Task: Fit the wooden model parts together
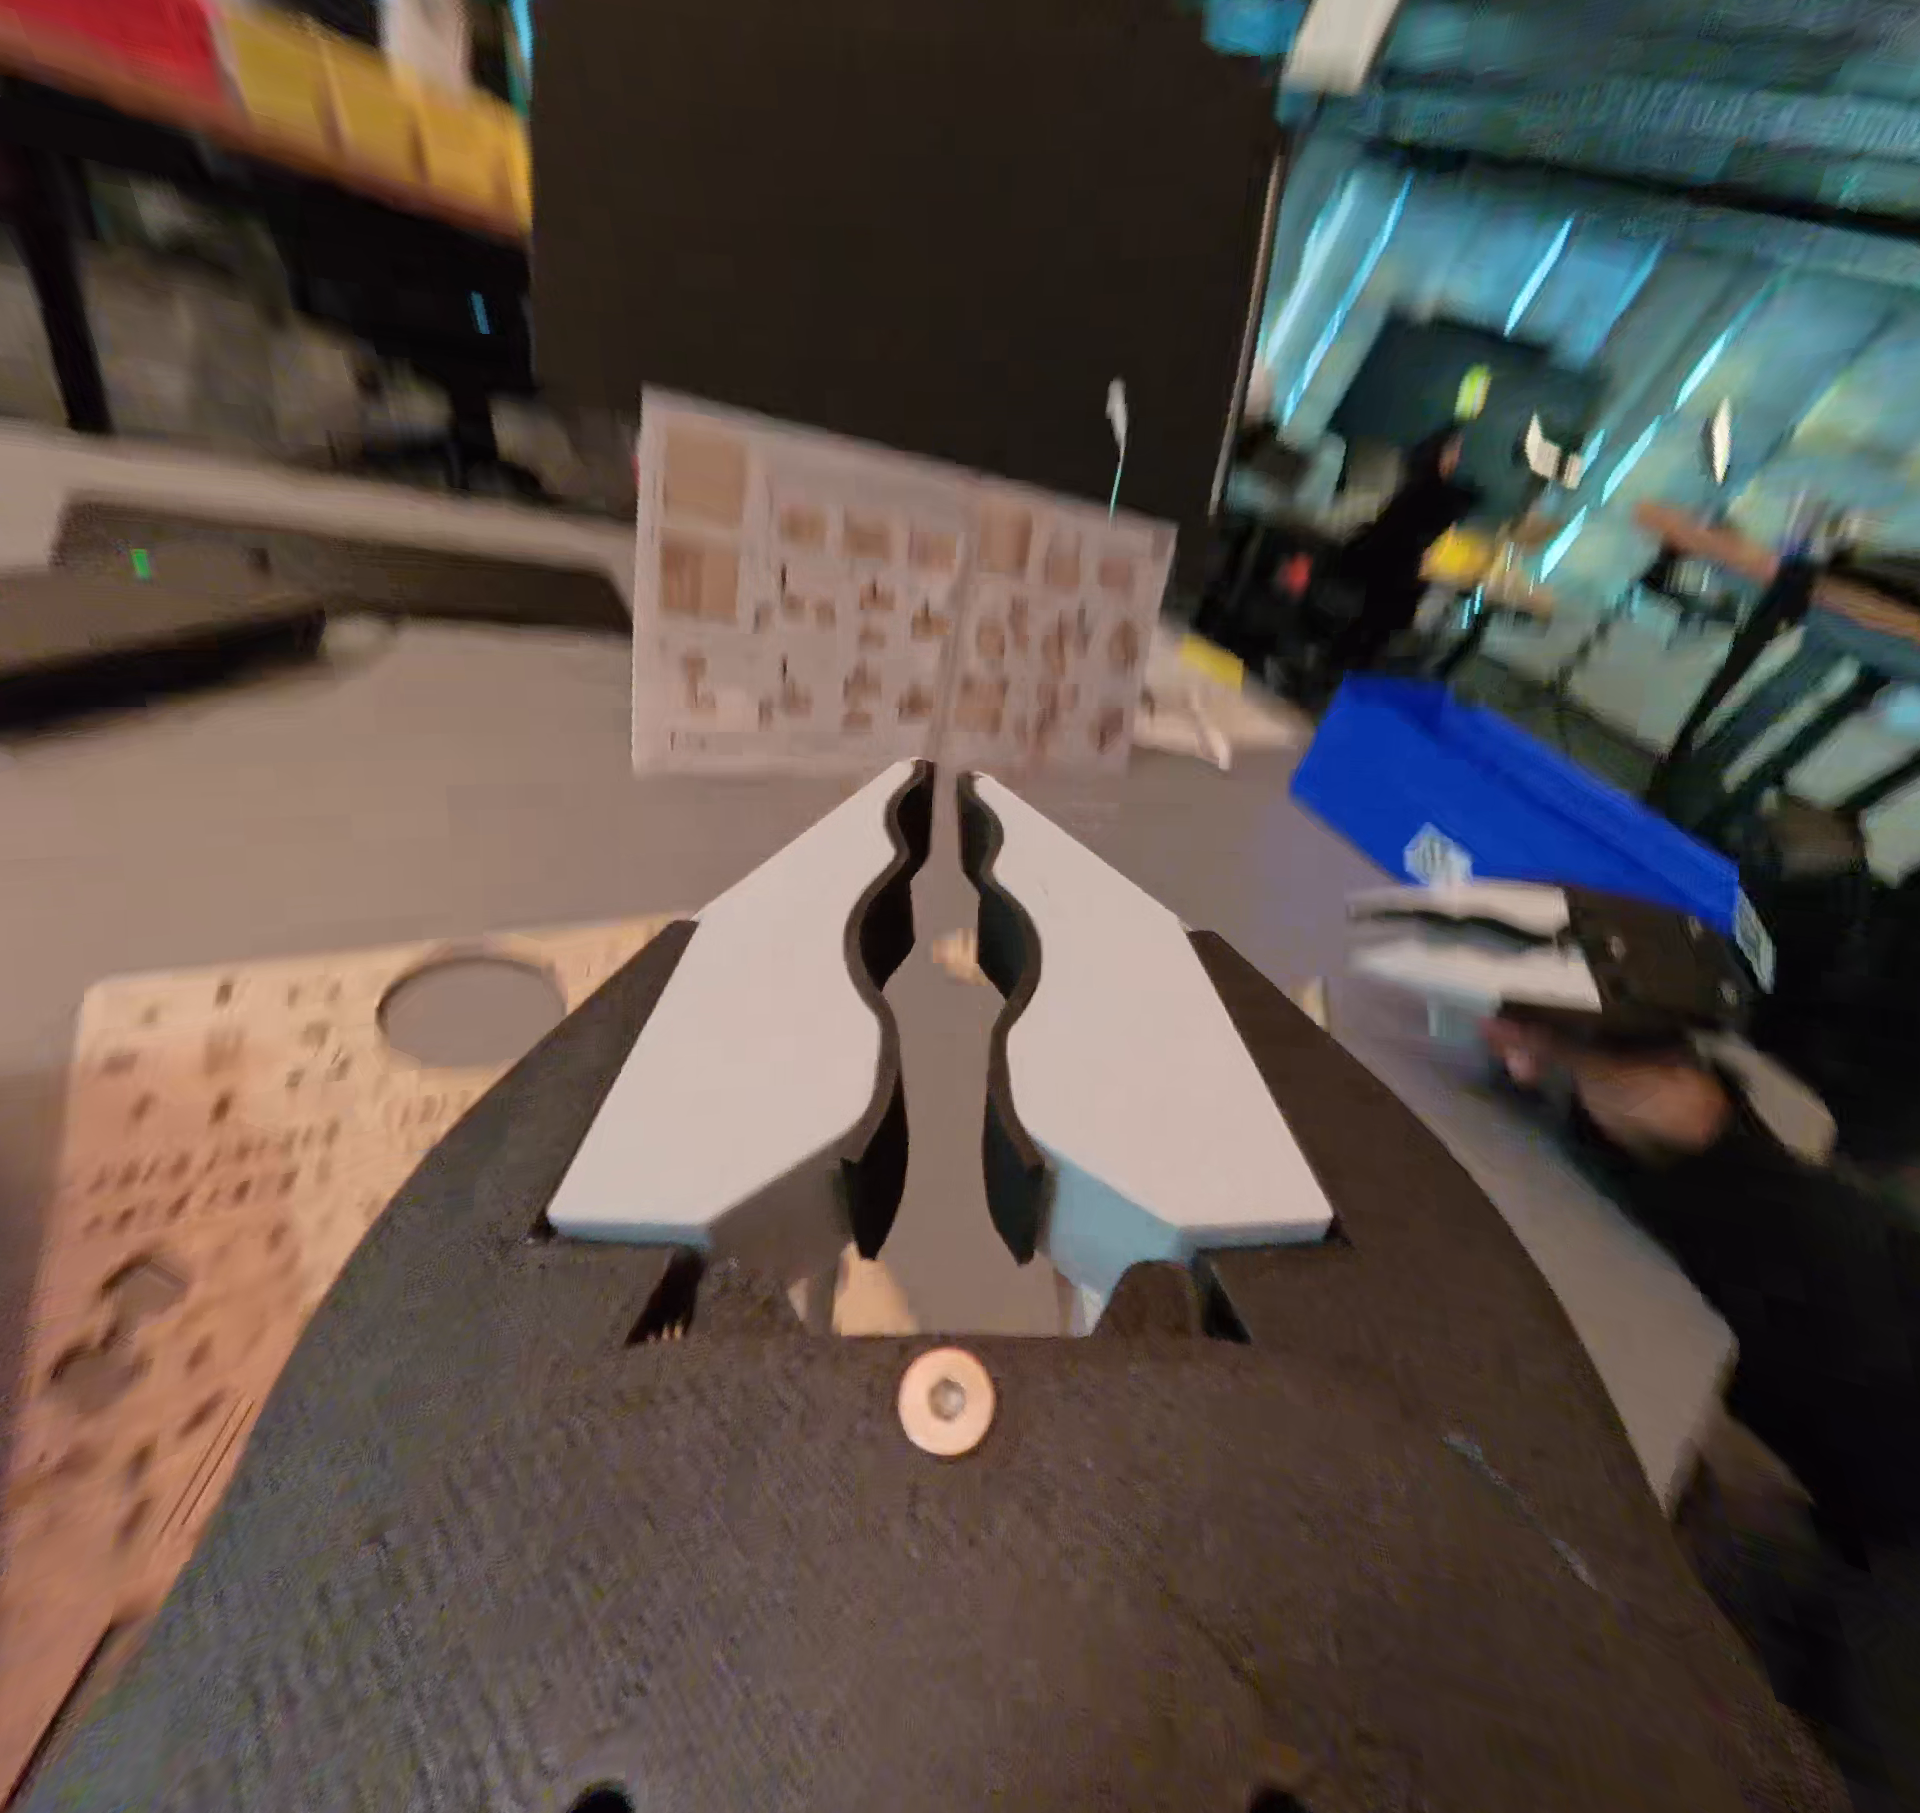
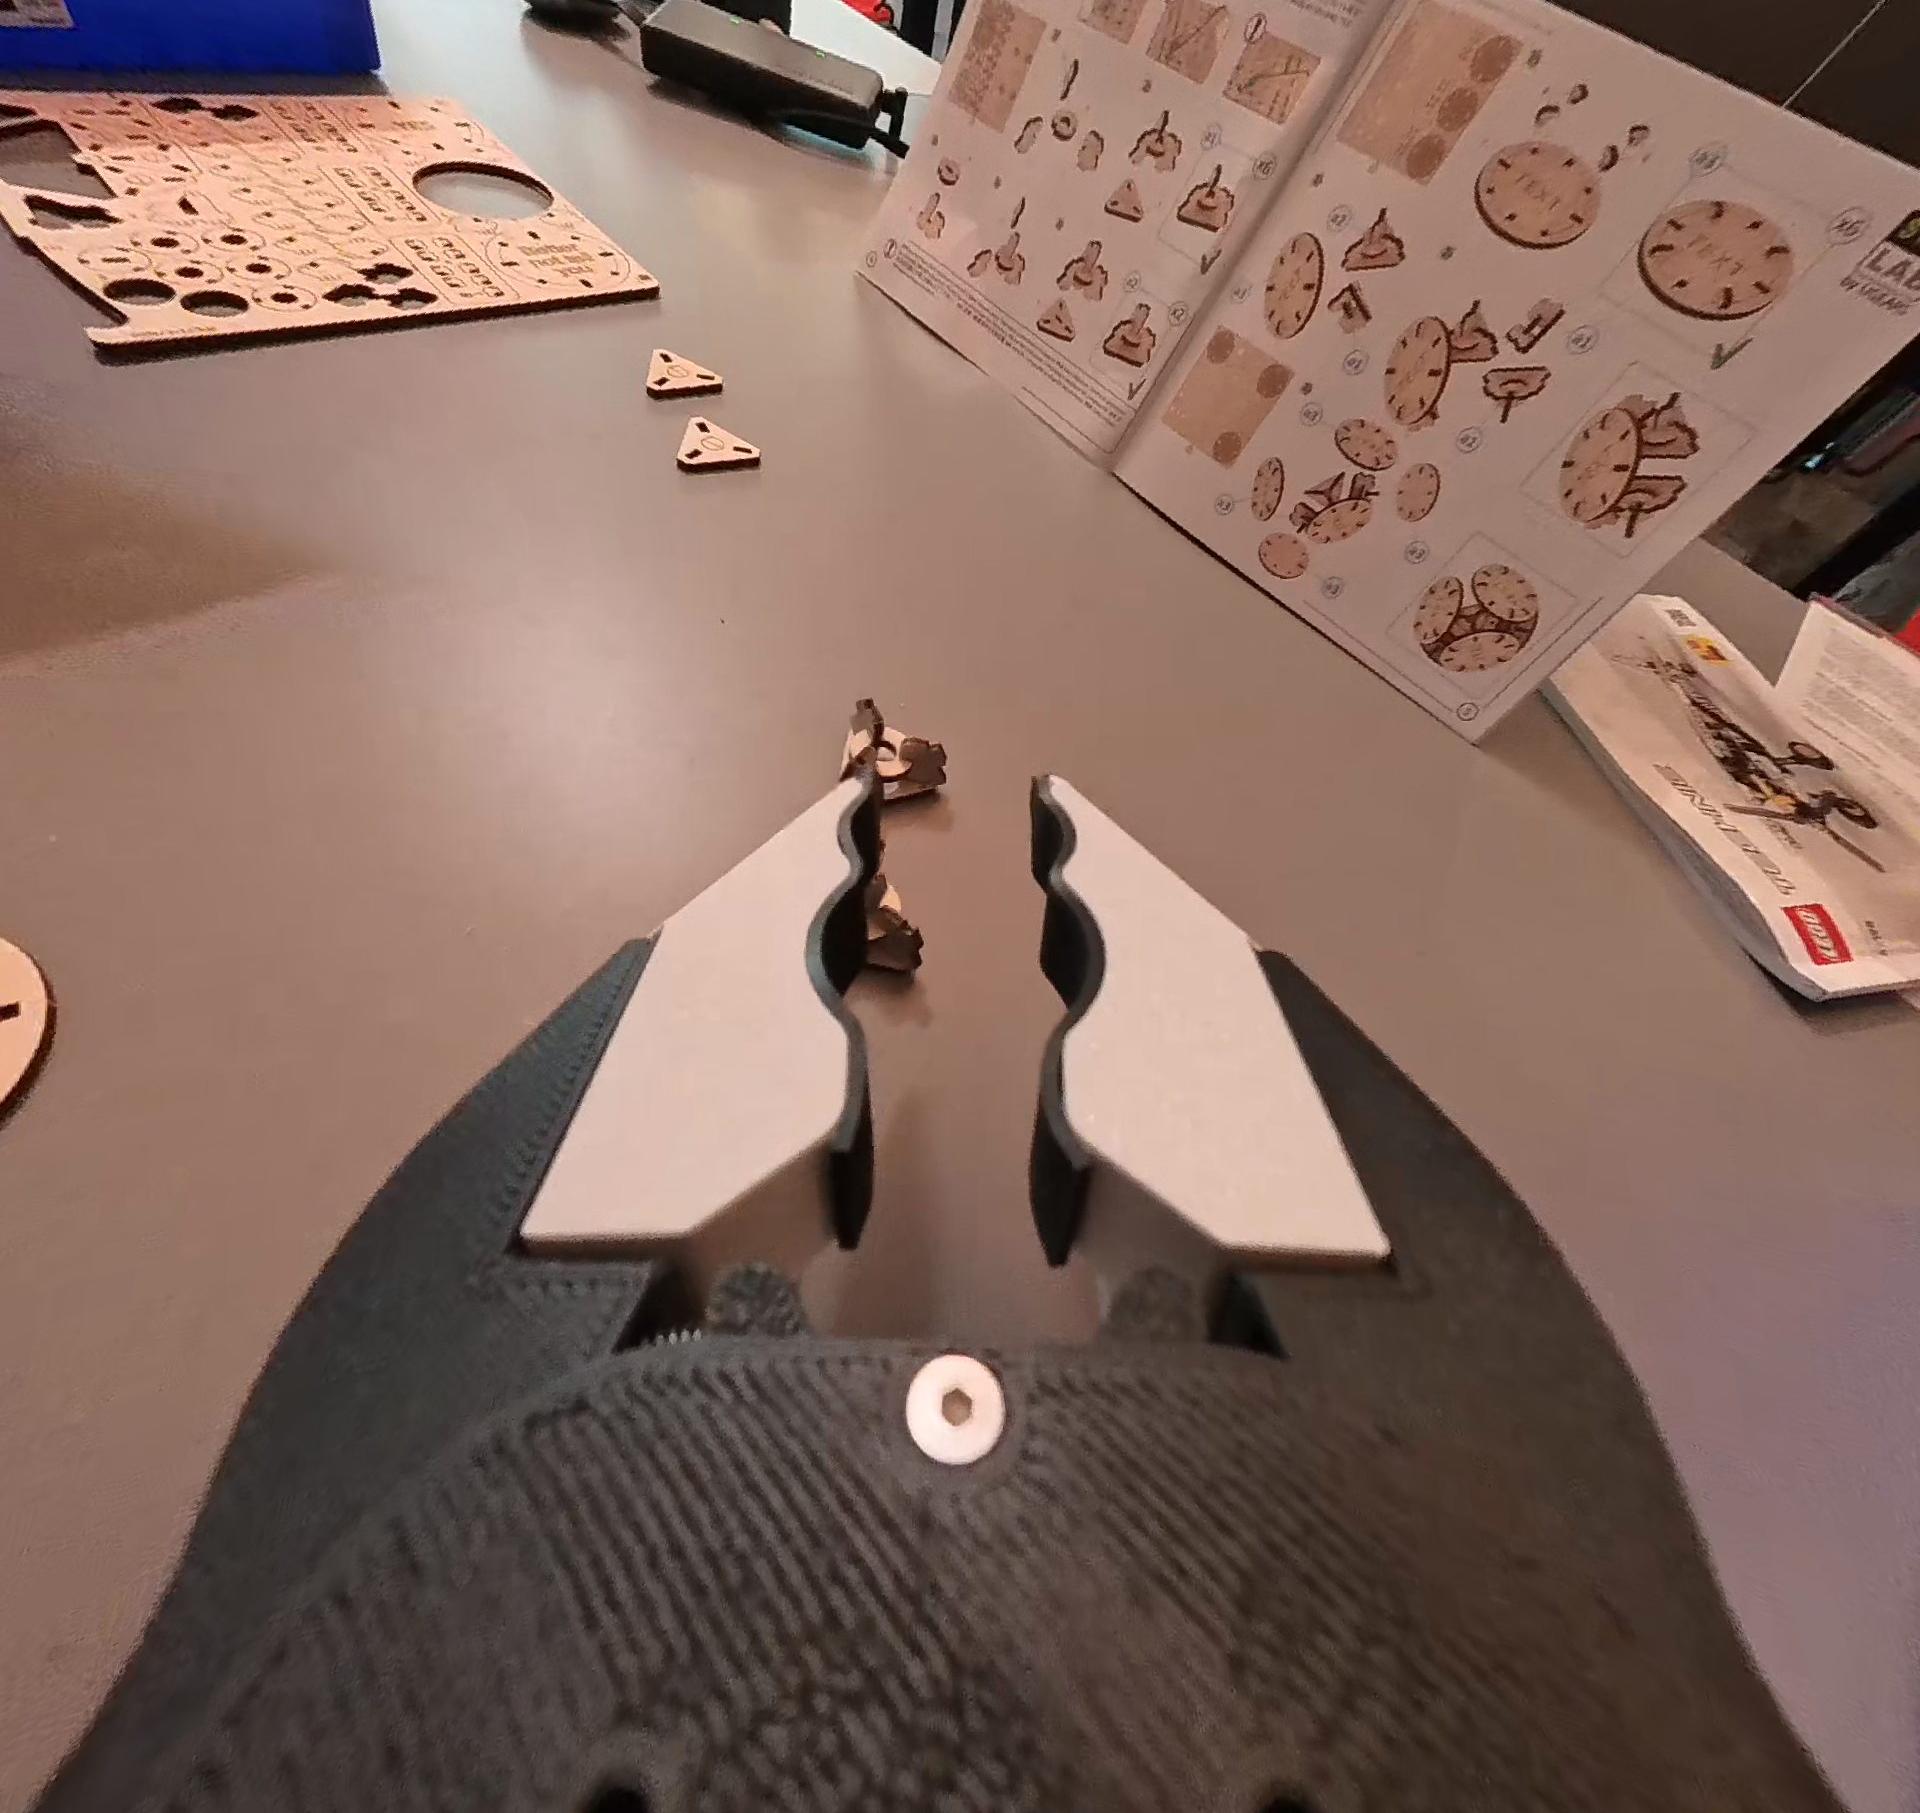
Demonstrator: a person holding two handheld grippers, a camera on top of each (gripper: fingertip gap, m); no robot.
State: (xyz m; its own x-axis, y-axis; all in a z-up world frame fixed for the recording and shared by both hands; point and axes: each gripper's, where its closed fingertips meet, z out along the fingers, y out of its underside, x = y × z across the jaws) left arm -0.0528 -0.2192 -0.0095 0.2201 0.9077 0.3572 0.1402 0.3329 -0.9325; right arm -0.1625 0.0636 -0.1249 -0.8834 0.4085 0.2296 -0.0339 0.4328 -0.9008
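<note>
Right now my left jaws (image 1: pixel 943 776) are drawn together at the tips, leaving only a sliver of a gap there, and I can see nothing gripped in them; the view is badly blurred. Straight ahead of them an open instruction booklet (image 1: pixel 894 600) stands on the grey counter (image 1: pixel 312 828). To their left, close under the gripper body, lies a laser-cut wooden sheet (image 1: pixel 208 1140) with a round hole in it. Off to the right a blue bin (image 1: pixel 1507 807) shows, with the other gripper in front of it.

My right jaws (image 2: pixel 951 787) stand partly open, low over the counter, and clamp nothing. A small assembled wooden piece (image 2: pixel 902 761) sits just beyond the left fingertip (image 2: pixel 847 807); whether it touches I cannot tell. A second small wooden piece (image 2: pixel 891 927) lies on the counter between the fingers, tucked against the left one and clear of the right one. Further ahead and to the left are two small triangular wooden pieces (image 2: pixel 686 376) (image 2: pixel 717 444), then the wooden sheet (image 2: pixel 312 215). The booklet (image 2: pixel 1403 288) stands ahead to the right, with a flat manual (image 2: pixel 1745 828) lying beside it.
</note>
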